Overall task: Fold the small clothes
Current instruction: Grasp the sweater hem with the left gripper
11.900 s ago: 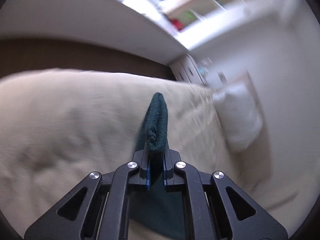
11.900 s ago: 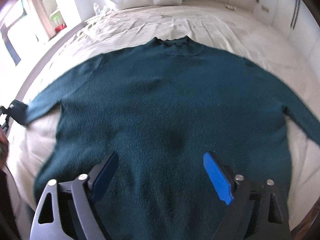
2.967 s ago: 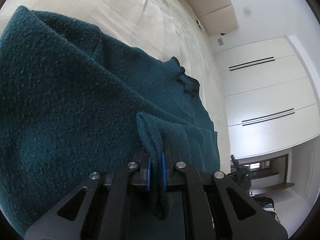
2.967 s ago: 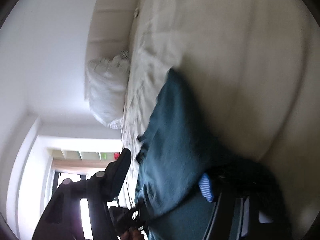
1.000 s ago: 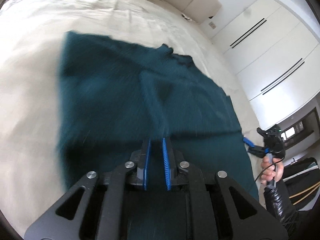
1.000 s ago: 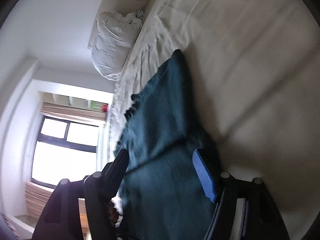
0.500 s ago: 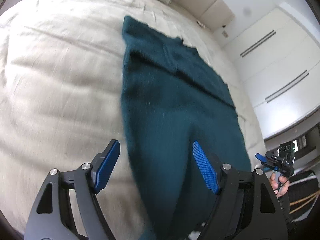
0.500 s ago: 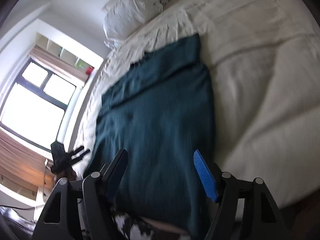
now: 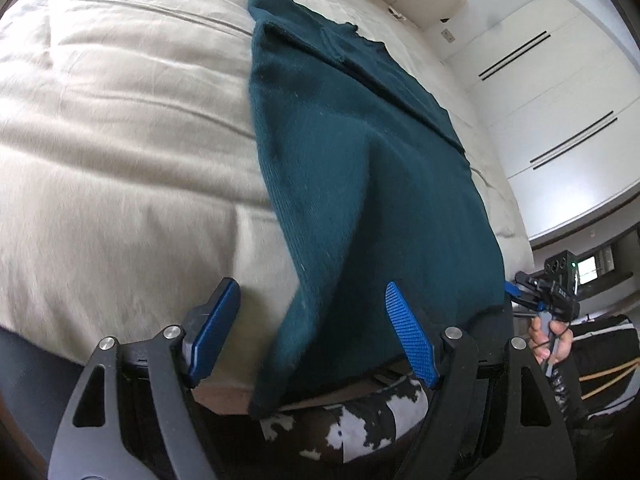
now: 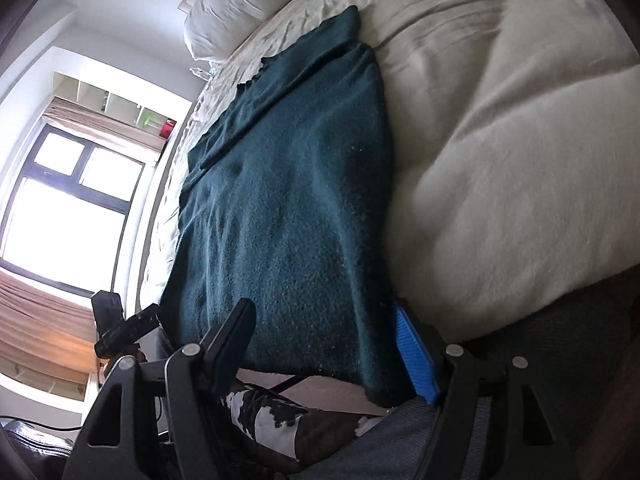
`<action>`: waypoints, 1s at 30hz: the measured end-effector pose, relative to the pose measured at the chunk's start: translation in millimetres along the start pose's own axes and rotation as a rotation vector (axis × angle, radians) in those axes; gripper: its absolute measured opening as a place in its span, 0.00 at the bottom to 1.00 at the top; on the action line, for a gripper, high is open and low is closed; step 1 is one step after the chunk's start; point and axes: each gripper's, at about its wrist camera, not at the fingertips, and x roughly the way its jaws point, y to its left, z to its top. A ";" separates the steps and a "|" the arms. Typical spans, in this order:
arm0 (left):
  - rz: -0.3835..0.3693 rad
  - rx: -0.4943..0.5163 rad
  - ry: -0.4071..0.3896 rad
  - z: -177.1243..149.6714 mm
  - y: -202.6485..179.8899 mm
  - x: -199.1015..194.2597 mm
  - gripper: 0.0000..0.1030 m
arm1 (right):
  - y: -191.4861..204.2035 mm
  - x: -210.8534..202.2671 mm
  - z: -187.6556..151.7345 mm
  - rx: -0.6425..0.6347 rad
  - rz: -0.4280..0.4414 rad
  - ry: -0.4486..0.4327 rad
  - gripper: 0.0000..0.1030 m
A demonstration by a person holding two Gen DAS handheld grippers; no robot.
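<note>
Sweater folded on bed, both my grippers spread, holding nothing.
Left gripper [image 9: 310, 334] jaws just opened; sweater [image 9: 360, 168] hem hangs between fingers, unpinched. Right gripper [image 10: 324, 346] wide over hem, bed [image 10: 500, 160] beyond.

sweater [image 9: 360, 168]: 1 | hand-held gripper [image 9: 312, 336]: 2 | pillow [image 10: 236, 4]: 1 | bed [image 9: 120, 140]: 1

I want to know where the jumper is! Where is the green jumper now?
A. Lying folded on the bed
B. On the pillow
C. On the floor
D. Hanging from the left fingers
A: the jumper lies flat as a long folded strip on the bed, its near end draping over the edge, and neither open gripper holds it.
</note>
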 end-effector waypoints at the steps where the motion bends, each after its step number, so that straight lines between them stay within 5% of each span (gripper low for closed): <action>1: -0.004 0.002 0.009 -2.5 -1.7 1.5 0.72 | 0.1 0.2 -0.5 0.000 0.006 0.002 0.71; 8: -0.010 0.000 0.079 -21.7 -5.5 15.4 0.32 | -3.0 3.7 -4.9 0.008 -0.014 0.045 0.65; 13: -0.008 -0.008 0.086 -15.9 -7.8 19.2 0.26 | -8.7 -3.4 1.0 0.031 -0.053 0.041 0.65; 25: -0.010 0.003 0.111 -15.8 -1.9 17.0 0.12 | -3.5 21.8 10.4 -0.010 -0.132 0.229 0.55; 30: -0.005 0.037 0.128 -17.9 -7.4 17.2 0.05 | -2.3 31.3 2.7 -0.026 -0.146 0.282 0.26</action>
